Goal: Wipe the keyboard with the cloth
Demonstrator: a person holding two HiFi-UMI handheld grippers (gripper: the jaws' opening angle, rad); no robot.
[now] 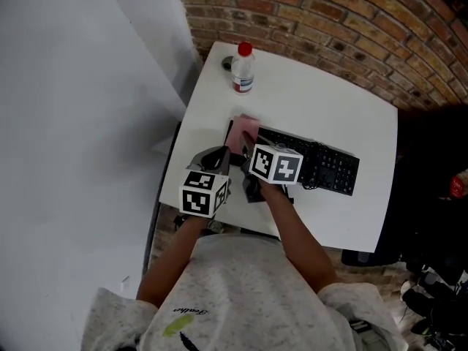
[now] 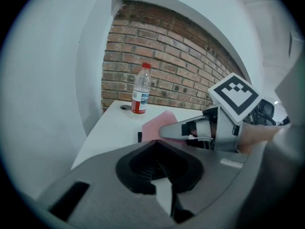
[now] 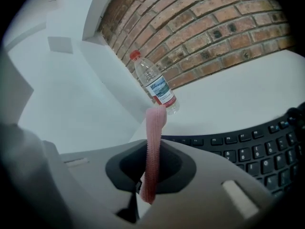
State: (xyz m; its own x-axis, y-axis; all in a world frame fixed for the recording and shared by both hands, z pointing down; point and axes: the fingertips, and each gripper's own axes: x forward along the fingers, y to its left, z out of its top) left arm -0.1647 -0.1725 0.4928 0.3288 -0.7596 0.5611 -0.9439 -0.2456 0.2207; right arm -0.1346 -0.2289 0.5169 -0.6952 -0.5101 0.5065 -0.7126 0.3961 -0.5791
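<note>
The cloth (image 3: 154, 132) is clamped in the right gripper (image 3: 151, 171) over the keyboard's (image 3: 259, 149) left end for wiping, while the left gripper (image 2: 159, 168) (its 2 jaws together on nothing) is held aside.

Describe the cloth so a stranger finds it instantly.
On the white table, look at the left end of the black keyboard, the end nearer the water bottle. The cloth is the only pink thing there, pinched in the right gripper.

We see soft, even light with faint shadows on the table (image 1: 322, 93), while both gripper views bend strongly and darken at their round edges.
</note>
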